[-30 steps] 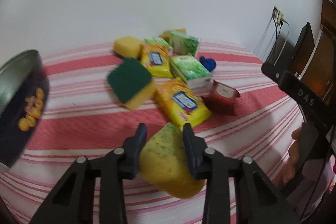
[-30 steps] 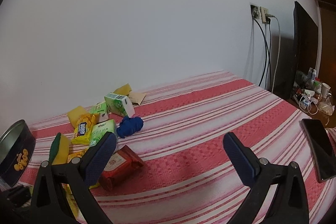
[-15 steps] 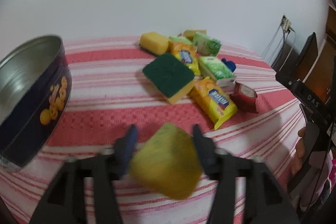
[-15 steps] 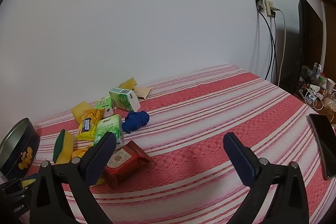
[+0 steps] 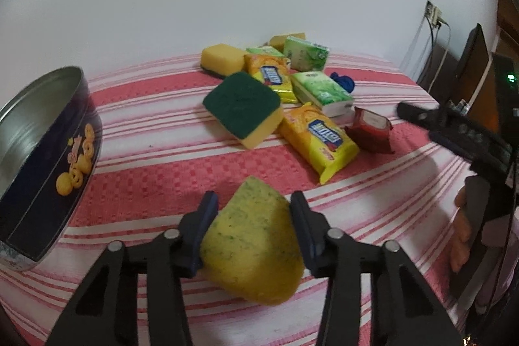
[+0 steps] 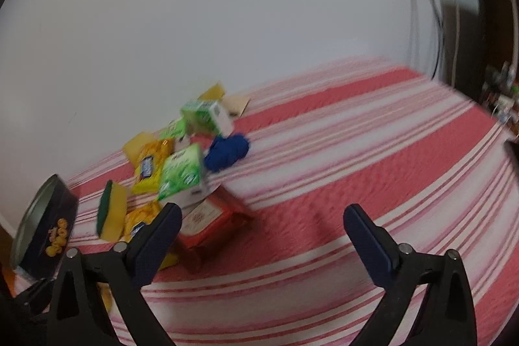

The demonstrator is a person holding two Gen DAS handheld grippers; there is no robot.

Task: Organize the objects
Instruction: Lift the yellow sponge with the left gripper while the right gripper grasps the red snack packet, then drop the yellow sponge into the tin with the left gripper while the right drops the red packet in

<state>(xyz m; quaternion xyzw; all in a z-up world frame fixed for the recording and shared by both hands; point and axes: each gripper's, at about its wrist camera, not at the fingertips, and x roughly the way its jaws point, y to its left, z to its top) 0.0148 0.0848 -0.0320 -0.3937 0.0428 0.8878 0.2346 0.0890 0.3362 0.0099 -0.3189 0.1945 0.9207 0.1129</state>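
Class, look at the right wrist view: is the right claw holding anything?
No, the right claw is open, with only striped cloth between its fingers.

A bed covered by a red-and-white striped spread [image 5: 168, 158] carries everything. At its left edge sits an open dark blue tin [image 5: 48, 164] with yellow print. Toward the middle, a green-topped yellow sponge [image 5: 243, 109] lies tilted, leaning on the things behind it. Beside it are two yellow snack packs [image 5: 319, 138] [image 5: 271, 77], a red packet [image 5: 371, 127], and green tissue packs [image 5: 321, 91] [image 5: 305, 52]. A plain yellow sponge [image 5: 222, 59] lies near the wall, and a blue bundle [image 5: 343, 81], perhaps cloth, rests just behind the tissues. In the blurred right wrist view, the spread's right half [image 6: 373, 151] runs on past the pile.
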